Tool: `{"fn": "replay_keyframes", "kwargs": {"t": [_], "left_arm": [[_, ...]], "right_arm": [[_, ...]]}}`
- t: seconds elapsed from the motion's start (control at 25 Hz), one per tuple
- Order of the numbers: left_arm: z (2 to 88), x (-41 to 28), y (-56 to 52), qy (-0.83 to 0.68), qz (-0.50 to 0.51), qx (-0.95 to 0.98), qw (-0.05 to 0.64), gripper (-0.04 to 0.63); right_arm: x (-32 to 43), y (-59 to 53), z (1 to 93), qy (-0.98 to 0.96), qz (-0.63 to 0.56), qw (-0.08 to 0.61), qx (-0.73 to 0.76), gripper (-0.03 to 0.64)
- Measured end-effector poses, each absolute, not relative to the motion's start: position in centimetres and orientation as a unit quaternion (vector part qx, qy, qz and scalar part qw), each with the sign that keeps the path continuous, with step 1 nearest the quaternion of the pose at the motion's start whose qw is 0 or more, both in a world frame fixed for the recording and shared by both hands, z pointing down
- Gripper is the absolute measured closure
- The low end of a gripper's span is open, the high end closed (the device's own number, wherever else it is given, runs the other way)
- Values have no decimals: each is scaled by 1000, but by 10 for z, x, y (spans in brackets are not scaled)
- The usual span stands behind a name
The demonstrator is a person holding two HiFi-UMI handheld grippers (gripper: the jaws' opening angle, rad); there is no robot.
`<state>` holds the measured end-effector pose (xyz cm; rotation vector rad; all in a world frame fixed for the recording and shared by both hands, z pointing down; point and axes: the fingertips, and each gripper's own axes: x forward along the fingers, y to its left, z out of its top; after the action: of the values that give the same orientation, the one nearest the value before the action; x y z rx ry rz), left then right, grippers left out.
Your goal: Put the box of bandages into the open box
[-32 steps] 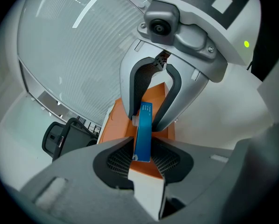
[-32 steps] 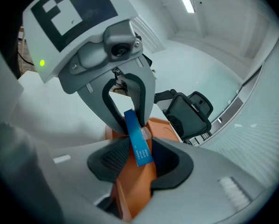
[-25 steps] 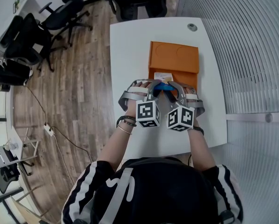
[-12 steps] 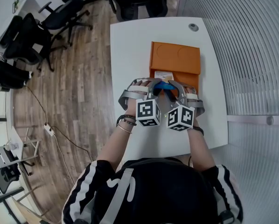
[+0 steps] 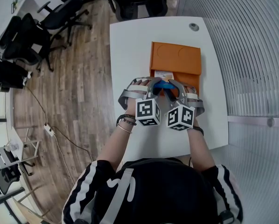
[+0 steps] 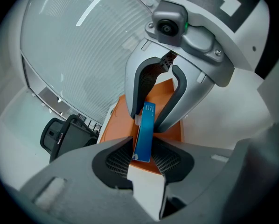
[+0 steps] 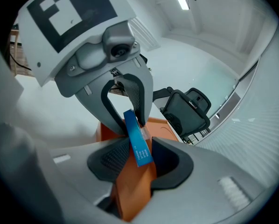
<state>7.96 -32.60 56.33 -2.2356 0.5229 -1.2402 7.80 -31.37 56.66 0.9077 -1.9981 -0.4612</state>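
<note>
Here, bandage box (image 6: 144,129) clamped by left tongs (image 6: 142,159) and right tongs (image 7: 138,157), over orange box (image 5: 175,57).

The head view looks steeply down on the worktop (image 5: 130,45). Each gripper view sits close behind its own fingers (image 6: 117,161), the two facing each other; all three share the blue box (image 5: 163,85) between the fingers.

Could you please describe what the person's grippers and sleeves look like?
Both the left gripper and right gripper have grey bodies, curved jaws with dark ribbed pads, and a white cube bearing black square markers. The person wears a black top with white-striped sleeves, plus bracelets on the left wrist.
</note>
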Motion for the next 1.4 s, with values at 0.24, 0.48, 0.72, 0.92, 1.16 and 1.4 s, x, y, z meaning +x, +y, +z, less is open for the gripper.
{"fn": "replay_keyframes", "kwargs": {"t": [0.24, 0.48, 0.72, 0.92, 1.16, 1.4], "left_arm": [[565, 79, -326, 192, -459, -827, 262, 472], [564, 78, -328, 192, -458, -829, 259, 471], [565, 78, -331, 197, -452, -835, 244, 462], [566, 75, -329, 200, -446, -842, 228, 414], [571, 74, -319, 197, -452, -840, 228, 361], [571, 69, -310, 201, -453, -839, 223, 359]], "right_arm": [[77, -314, 568, -801, -184, 436, 366, 477], [76, -316, 567, -802, -183, 434, 367, 477], [76, -318, 567, -803, -180, 433, 367, 476], [75, -317, 570, -805, -173, 433, 367, 474], [79, -309, 575, -805, -168, 439, 363, 437], [80, -302, 574, -805, -167, 440, 362, 436]]}}
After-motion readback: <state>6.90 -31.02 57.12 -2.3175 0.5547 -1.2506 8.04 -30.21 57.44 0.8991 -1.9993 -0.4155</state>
